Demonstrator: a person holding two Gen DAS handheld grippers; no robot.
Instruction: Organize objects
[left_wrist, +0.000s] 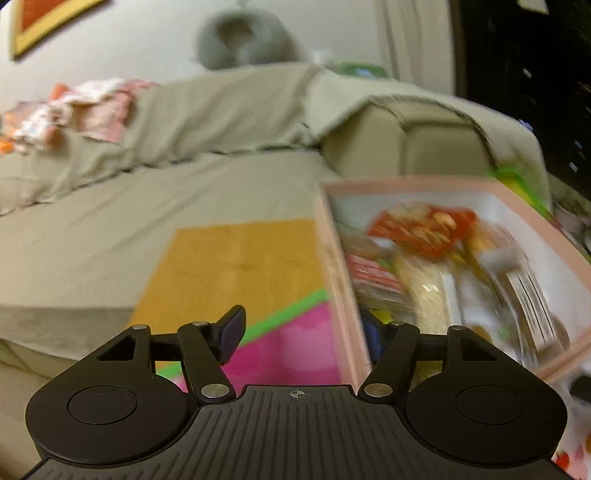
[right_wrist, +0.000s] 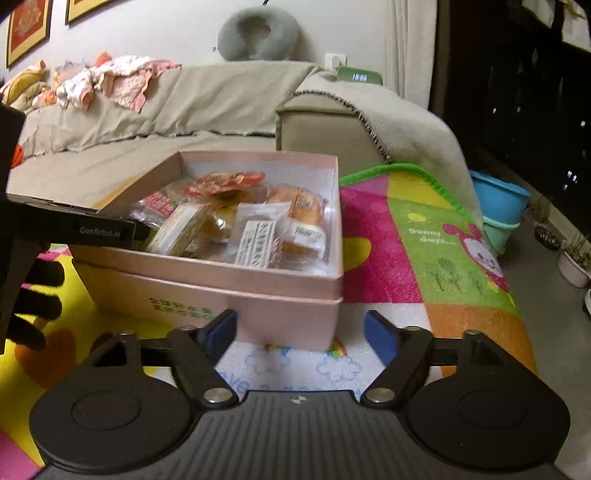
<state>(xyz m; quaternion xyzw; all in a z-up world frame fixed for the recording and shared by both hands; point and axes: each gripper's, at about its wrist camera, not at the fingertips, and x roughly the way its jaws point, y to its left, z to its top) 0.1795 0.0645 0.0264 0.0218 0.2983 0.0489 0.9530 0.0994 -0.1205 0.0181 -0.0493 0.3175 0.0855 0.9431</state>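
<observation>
A pink cardboard box (right_wrist: 258, 284) stands on the play mat, filled with several wrapped snacks (right_wrist: 255, 229) and a red packet (right_wrist: 225, 182) on top. My right gripper (right_wrist: 301, 328) is open just in front of the box's near corner, with nothing between its pads. My left gripper (left_wrist: 303, 332) is open too. The box's left wall (left_wrist: 340, 277) runs up between its fingers, close to the right pad, but no pad presses on it. That view is blurred. The left tool's black body (right_wrist: 74, 225) reaches over the box's left rim, held by a black-gloved hand (right_wrist: 37, 295).
A wooden board (left_wrist: 236, 266) lies left of the box, against the beige sofa (right_wrist: 184, 122). The colourful play mat (right_wrist: 424, 240) spreads to the right. Blue and green tubs (right_wrist: 498, 210) and plant pots (right_wrist: 572, 266) stand at the far right. Clothes (right_wrist: 110, 79) are heaped on the sofa.
</observation>
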